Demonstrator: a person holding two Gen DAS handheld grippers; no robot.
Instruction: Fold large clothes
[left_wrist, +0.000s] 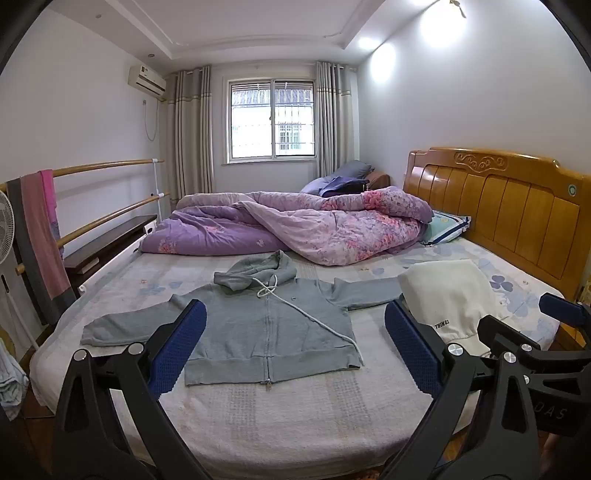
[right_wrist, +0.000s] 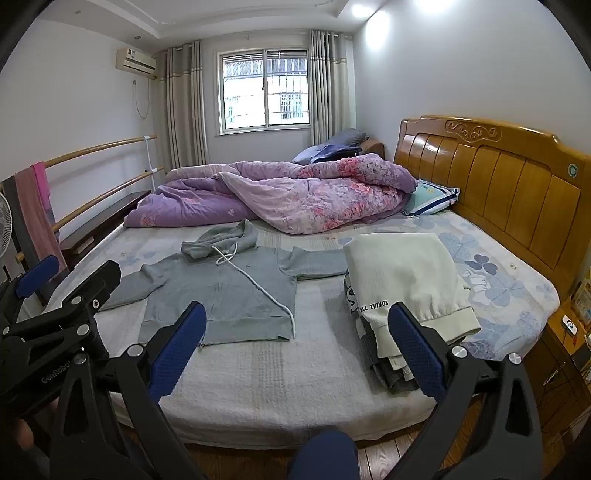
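A grey zip hoodie (left_wrist: 266, 325) lies flat on the bed, front up, sleeves spread to both sides, hood at the far end, white drawstring trailing across it. It also shows in the right wrist view (right_wrist: 229, 295). My left gripper (left_wrist: 295, 350) is open and empty, held above the bed's near edge in front of the hoodie. My right gripper (right_wrist: 295, 350) is open and empty, to the right of the hoodie's hem. A stack of folded clothes topped by a cream garment (right_wrist: 406, 280) lies on the bed to the right; it also shows in the left wrist view (left_wrist: 450, 295).
A crumpled purple floral quilt (left_wrist: 295, 225) fills the far half of the bed. A wooden headboard (left_wrist: 517, 214) stands at the right. A pillow (left_wrist: 447, 225) lies by it. A rail with a pink towel (left_wrist: 40, 236) and a fan (left_wrist: 5, 229) stand at the left.
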